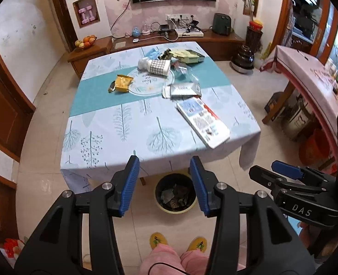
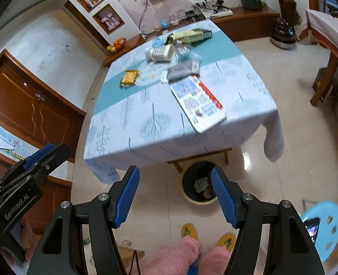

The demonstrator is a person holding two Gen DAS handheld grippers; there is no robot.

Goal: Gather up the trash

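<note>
Left tongs [image 1: 164, 183] and right tongs [image 2: 175, 194] gaped wide, empty, low in frame above the bin [image 1: 175, 194]; wrappers [image 1: 121, 83] littered the bench [image 1: 127, 123].

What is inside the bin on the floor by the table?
The bin already holds a few crumpled pieces, grey-green and brownish, lying loose against its dark liner. What lies beneath them is covered. In the right wrist view, the right gripper's finger hides part of the opening.

My two wrist views look down from before the table [image 1: 123, 123], sharing tabletop and bin [image 1: 175, 193], both well back.
</note>
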